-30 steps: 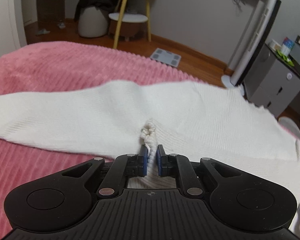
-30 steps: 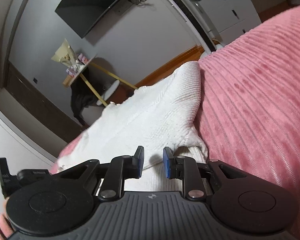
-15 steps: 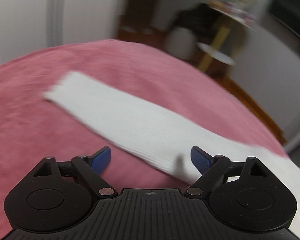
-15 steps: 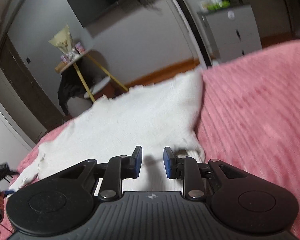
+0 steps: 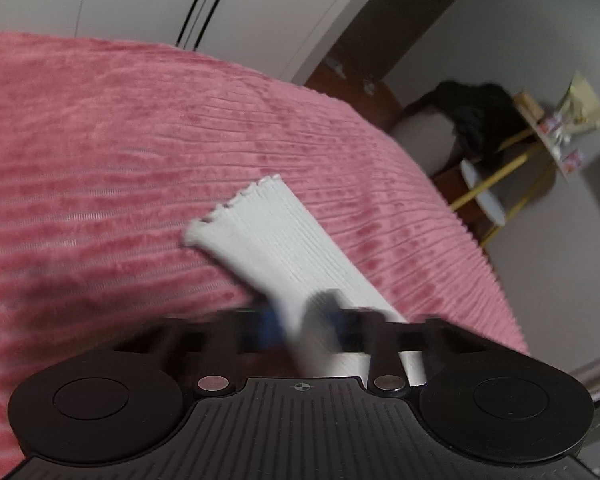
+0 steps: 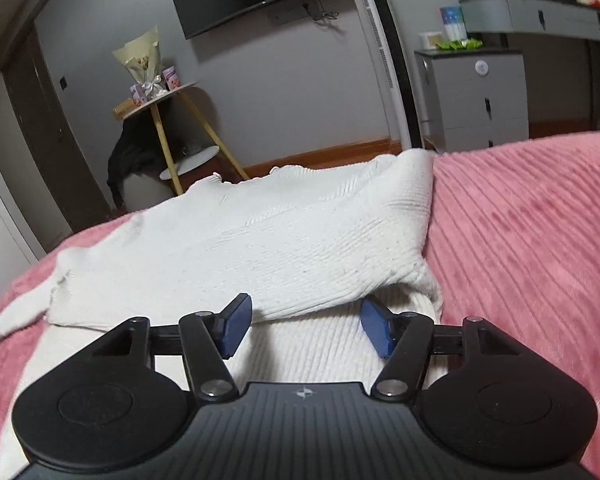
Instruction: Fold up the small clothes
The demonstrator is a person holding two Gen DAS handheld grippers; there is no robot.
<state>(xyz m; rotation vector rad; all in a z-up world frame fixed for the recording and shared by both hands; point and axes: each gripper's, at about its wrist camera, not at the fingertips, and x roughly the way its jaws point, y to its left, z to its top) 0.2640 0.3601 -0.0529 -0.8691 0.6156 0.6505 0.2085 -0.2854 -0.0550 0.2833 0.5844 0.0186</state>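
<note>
The left gripper (image 5: 304,320) is smeared by motion blur, so its blue pads (image 5: 266,326) and how far they stand apart around the white sleeve (image 5: 284,240) cannot be told. The gripper body hides the sleeve's near end. In the right wrist view, the white sweater (image 6: 284,240) runs under the right gripper (image 6: 306,330) and out of sight below, and its far hem drops behind the bed (image 6: 532,240) edge.

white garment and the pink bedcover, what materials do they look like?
White sweater: looks like matte ribbed knit, cotton or wool blend; rows of ribs show on the sleeve. Pink blanket: likely plush corduroy-style fleece; raised soft stripes with slight sheen.
</note>
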